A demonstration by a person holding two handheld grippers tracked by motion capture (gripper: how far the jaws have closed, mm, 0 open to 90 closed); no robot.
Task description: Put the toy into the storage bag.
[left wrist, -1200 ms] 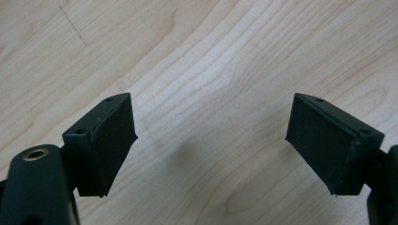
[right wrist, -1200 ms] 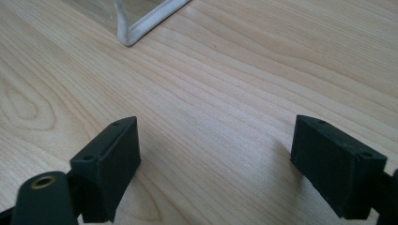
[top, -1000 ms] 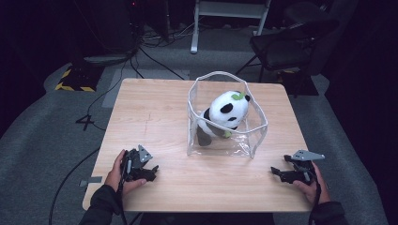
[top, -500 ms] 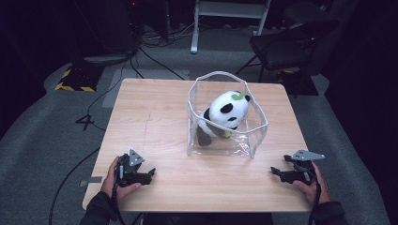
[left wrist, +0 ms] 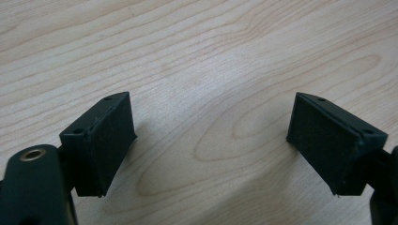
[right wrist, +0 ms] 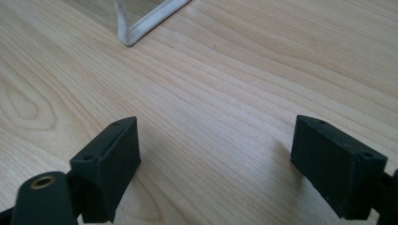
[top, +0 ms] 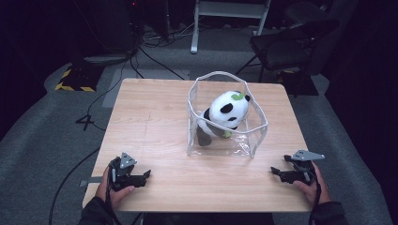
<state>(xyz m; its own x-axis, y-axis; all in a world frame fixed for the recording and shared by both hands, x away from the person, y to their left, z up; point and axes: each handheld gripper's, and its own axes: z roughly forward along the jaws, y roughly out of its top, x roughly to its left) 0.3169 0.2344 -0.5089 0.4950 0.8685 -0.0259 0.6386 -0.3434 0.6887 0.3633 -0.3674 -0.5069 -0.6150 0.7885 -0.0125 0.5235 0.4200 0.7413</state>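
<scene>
Your left tongs (top: 146, 174) rest near the front left corner of the bench (top: 155, 117), and their jaws stand wide apart with only bare wood between them, as the left gripper view shows. Your right tongs (top: 276, 170) sit near the front right corner, also wide, with nothing between the jaws. The panda toy (top: 226, 112) is inside the clear bag (top: 256, 140), which stands upright a little right of the middle of the bench, toward the far edge. The panda leans in the bag with its head up. The bag is well apart from both tongs and lies between them, farther from you. In the right gripper view, one bottom corner of the bag (right wrist: 136, 29) appears ahead of the jaws, not touching them.
</scene>
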